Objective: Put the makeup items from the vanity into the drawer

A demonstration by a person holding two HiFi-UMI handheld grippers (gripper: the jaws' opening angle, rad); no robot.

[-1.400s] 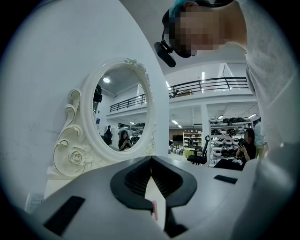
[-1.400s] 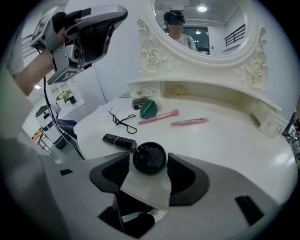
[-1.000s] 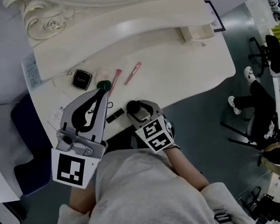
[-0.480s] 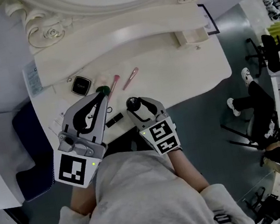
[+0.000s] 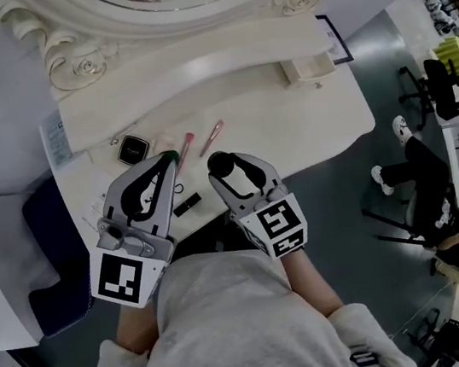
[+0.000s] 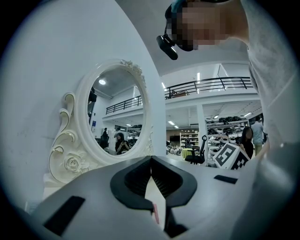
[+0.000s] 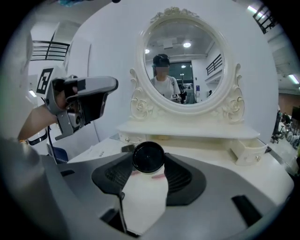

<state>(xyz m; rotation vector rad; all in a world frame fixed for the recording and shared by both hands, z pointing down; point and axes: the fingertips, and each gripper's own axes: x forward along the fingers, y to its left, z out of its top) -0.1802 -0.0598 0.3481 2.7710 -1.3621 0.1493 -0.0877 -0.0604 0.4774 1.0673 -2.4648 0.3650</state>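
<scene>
At the lower middle of the head view, the right gripper (image 5: 221,167) holds a small round jar (image 7: 148,157) with a black lid. Its jaws stand fairly wide and press the jar from both sides. Gripping across the round body likely keeps it from rolling out while it is carried. The jar looks clear of the vanity top (image 5: 315,126), so I judge this item is on its way to a drawer.

Just left of it, the left gripper (image 5: 170,157) has its jaws closed together with nothing between them. It hangs over the left part of the top, probably waiting out of the way.

Other items lie above the two grippers in the frame:
- a black compact (image 5: 133,149)
- two pink sticks (image 5: 185,141)
- a short black tube (image 5: 187,204) near the front edge, between the grippers

The person's body covers the front edge of the vanity, so any drawer under the top cannot be made out. The dark gap below the tube may be one, but I cannot tell. A small drawer (image 5: 311,66) stands pulled out on the raised shelf at upper right.

A green spot at the left gripper's tip could be an item or part of the gripper; I cannot tell which. In the right gripper view the lid faces the camera and hides the jar's body.
</scene>
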